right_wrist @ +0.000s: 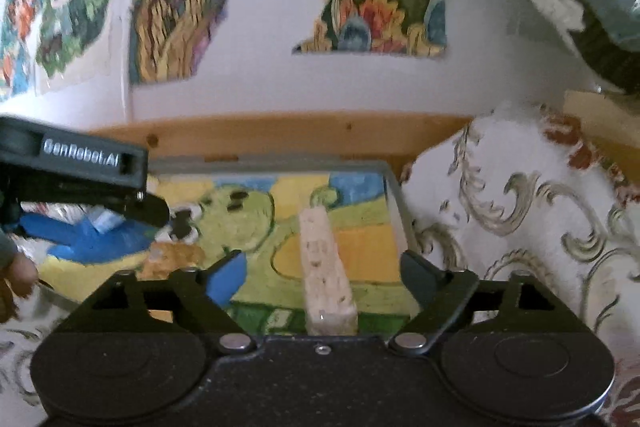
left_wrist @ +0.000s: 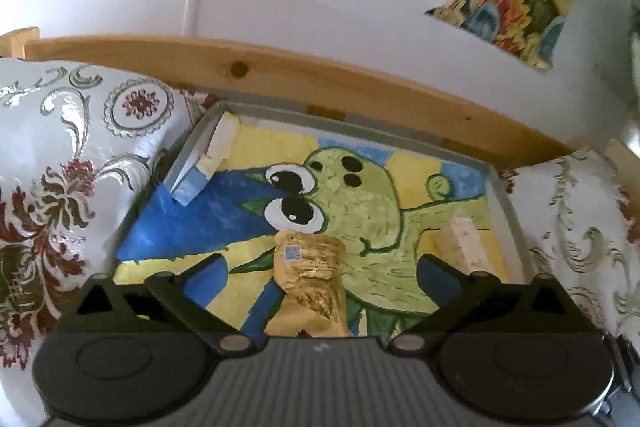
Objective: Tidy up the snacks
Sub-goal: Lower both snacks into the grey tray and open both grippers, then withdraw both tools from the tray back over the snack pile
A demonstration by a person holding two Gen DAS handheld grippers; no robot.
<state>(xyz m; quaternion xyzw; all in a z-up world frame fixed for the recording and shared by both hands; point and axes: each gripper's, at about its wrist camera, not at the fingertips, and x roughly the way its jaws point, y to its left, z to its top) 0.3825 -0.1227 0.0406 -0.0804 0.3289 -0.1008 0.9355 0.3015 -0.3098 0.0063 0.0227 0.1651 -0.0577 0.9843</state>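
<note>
Left gripper [left_wrist: 320, 267] splayed wide around crinkled gold foil snack packet [left_wrist: 310, 283] lying in shallow grey painted tray [left_wrist: 505, 195]; right gripper [right_wrist: 320, 271] likewise released, straddling pale wrapped bar [right_wrist: 326, 275]. Risk: slippery foil skidding aside, or bar tipping, on closing.

two snacks in tray [left_wrist: 505, 195] – wrapper [left_wrist: 310, 281] left, bar [right_wrist: 326, 267] right

one gold snack packet [left_wrist: 310, 279], one pale bar [right_wrist: 326, 267], one tray [left_wrist: 505, 203]
</note>
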